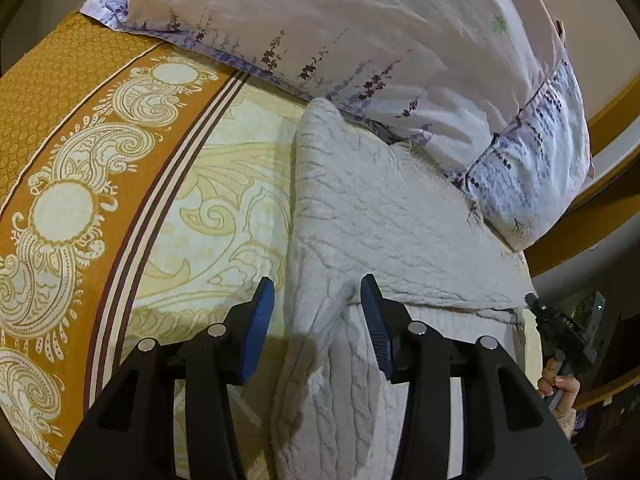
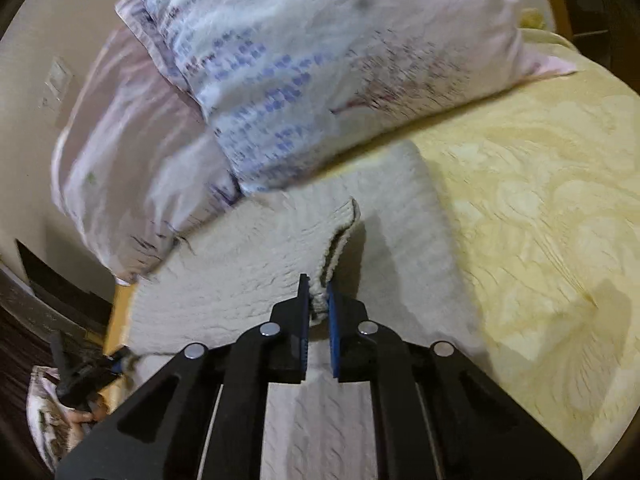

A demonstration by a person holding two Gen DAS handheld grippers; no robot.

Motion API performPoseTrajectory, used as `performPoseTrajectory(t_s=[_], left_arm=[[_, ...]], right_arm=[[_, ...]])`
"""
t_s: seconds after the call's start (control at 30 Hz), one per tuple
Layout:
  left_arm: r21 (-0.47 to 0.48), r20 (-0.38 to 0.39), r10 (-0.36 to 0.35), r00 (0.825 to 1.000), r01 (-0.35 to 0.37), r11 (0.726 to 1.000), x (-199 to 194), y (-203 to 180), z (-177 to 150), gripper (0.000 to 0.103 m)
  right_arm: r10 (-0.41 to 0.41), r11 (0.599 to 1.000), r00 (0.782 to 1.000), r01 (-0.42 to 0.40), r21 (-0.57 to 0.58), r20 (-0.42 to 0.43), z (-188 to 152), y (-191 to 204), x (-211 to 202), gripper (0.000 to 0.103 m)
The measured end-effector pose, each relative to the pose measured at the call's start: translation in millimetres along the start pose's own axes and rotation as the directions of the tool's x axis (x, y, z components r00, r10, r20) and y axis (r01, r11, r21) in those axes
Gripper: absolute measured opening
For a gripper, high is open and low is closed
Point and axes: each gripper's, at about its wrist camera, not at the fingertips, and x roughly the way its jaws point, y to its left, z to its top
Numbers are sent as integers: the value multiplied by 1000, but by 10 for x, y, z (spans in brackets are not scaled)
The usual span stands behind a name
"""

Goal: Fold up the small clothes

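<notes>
A white cable-knit garment lies partly folded on the bed, one layer turned over another. My left gripper is open just above its lower edge, with the fabric between the blue pads untouched. In the right wrist view the same garment spreads below the pillows. My right gripper is shut on a raised edge of the garment and lifts a ridge of cloth. The right gripper also shows at the right edge of the left wrist view, and a gripper shows at the lower left of the right wrist view.
Two floral pillows lie against the garment's far edge, also seen in the right wrist view. The yellow patterned bedsheet has an orange paisley border. A wooden bed frame runs on the right.
</notes>
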Motion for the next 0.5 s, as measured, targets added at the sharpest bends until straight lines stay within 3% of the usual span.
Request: performPoseTrajectory(t_s=[0.13, 0.23, 0.3, 0.5], left_arm=[[-4, 4, -9, 1000, 9, 1000, -13, 14, -17, 45], [7, 9, -29, 1000, 29, 1000, -85, 5, -86, 45], [23, 11, -37, 999, 37, 999, -155, 4, -164, 49], [11, 8, -83, 997, 83, 997, -332, 94, -495, 54]], right_arm=[[-38, 999, 998, 38, 16, -46, -45, -83, 183, 9], [2, 1000, 999, -1, 17, -39, -65, -86, 42, 27], [39, 999, 999, -39, 9, -27, -106, -121, -114, 47], [75, 996, 996, -73, 50, -40, -404, -492, -552, 52]])
